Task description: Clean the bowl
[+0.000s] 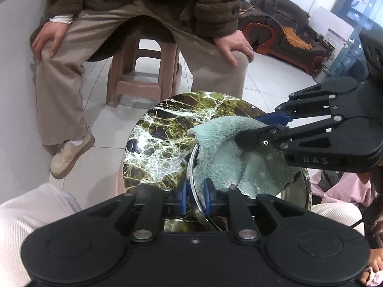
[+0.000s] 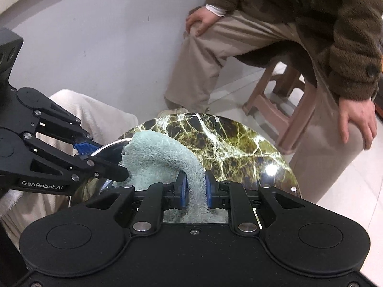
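Marbled green-and-black stone forms the small round counter (image 1: pixel 165 131), its polished top veined white and its curved rim dropping straight to pale floor tiles on every side. At the near edge of the counter sits the bowl (image 1: pixel 191 157), a shiny metal one whose thin rim is pinched between the blue pads of the left gripper (image 1: pixel 195 195), jaws narrow and closed on that rim. Over the bowl's mouth lies a fluffy pale-green cloth (image 2: pixel 155 157), a fold of which rises between the pads of the right gripper (image 2: pixel 195 189), jaws narrow and clamped on the fabric. Open stone is left only on the far half of the counter; beyond that edge a seated person's knee (image 2: pixel 335 143) and a brown plastic stool (image 1: pixel 143 76) stand close, and light trousers crowd the near side. White lettering reads "DAS" on the right gripper's body in the left wrist view, and "GenRobot.AI" on the left gripper's body in the right wrist view.
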Demonstrator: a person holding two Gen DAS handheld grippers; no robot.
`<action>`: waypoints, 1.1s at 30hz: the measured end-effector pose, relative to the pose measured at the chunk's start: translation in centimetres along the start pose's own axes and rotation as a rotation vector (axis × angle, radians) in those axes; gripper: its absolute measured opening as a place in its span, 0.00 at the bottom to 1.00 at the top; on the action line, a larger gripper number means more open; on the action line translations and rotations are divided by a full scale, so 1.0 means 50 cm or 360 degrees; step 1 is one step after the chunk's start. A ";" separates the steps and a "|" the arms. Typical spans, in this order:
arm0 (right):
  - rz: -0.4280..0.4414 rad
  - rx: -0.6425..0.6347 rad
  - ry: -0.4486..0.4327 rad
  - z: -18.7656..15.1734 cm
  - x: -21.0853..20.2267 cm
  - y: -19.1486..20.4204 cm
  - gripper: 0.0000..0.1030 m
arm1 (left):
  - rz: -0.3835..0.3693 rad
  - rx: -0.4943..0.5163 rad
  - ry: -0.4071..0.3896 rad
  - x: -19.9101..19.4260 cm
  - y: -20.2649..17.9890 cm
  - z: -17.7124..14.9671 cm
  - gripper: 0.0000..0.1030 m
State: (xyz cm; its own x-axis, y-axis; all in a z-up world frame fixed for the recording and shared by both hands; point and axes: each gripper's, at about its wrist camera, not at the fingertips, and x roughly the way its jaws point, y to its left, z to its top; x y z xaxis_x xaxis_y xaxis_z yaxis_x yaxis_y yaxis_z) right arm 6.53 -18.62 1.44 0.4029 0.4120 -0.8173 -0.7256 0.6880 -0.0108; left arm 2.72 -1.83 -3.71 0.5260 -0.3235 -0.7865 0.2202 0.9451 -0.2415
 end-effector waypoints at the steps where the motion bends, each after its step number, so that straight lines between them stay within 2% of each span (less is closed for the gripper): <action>1: -0.0005 0.0014 -0.0005 -0.003 -0.003 0.001 0.15 | 0.0003 -0.0002 0.0002 0.001 0.000 0.000 0.13; 11: -0.0078 -0.0013 -0.0023 -0.022 -0.028 0.016 0.25 | 0.0019 0.0011 0.0007 0.006 -0.007 -0.004 0.12; 28: -0.0070 0.0000 -0.0018 -0.025 -0.035 0.018 0.25 | 0.0020 0.0010 0.0006 0.014 -0.003 -0.001 0.13; 30: -0.0077 0.0000 -0.0023 -0.029 -0.036 0.025 0.32 | 0.0020 0.0010 0.0007 0.013 -0.003 -0.001 0.13; 33: -0.0075 -0.0004 -0.0025 -0.030 -0.036 0.020 0.34 | 0.0019 0.0008 0.0009 0.012 -0.004 -0.002 0.13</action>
State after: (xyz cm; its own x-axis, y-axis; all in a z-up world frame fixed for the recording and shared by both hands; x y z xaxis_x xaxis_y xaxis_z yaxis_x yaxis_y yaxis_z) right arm 4.23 -19.56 2.02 0.4451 0.3887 -0.8067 -0.7070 0.7054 -0.0501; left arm 2.95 -2.20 -4.20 0.5242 -0.3120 -0.7924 0.2181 0.9486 -0.2293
